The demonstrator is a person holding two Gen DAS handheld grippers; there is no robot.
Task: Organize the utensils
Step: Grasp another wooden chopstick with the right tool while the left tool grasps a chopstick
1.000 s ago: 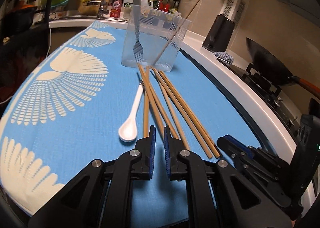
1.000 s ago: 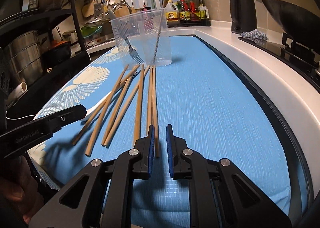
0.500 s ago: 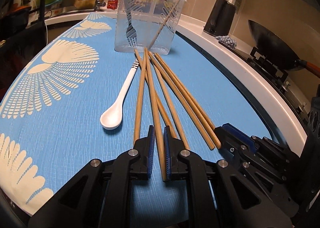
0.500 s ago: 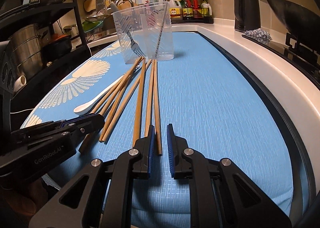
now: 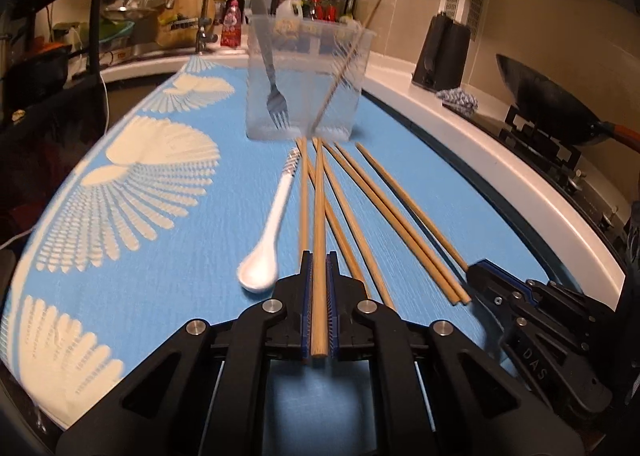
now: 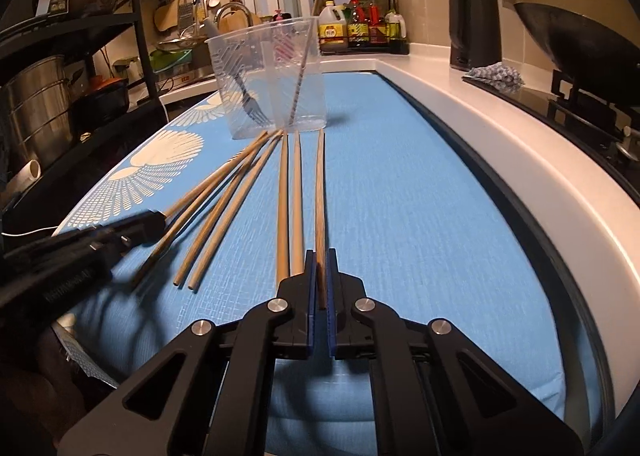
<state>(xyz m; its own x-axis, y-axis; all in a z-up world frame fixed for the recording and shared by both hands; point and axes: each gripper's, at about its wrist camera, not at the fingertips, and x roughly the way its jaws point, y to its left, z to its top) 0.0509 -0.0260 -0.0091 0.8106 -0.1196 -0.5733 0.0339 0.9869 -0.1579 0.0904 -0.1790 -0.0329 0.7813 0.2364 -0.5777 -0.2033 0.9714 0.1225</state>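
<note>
Chopsticks (image 5: 360,212) fan across the centre of the blue cloth (image 5: 192,240), one pinched in each gripper.

The left gripper (image 5: 319,264) is clamped on a chopstick (image 5: 319,240); the right gripper (image 6: 320,260) is clamped on another (image 6: 320,192). A white spoon (image 5: 268,240) lies left of them. Behind, upper centre, a clear container (image 5: 306,72) holds a fork (image 5: 272,88) and one blurred stick. The kitchen counter's edges are dim.

Chopsticks (image 5: 360,212) btwn grippers & cup (image 5: 306,76)

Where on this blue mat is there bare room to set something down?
Free: the mat between the chopsticks and the white counter edge, and the shell-print side left of the spoon. Crowded: the strip running to the clear container.
</note>
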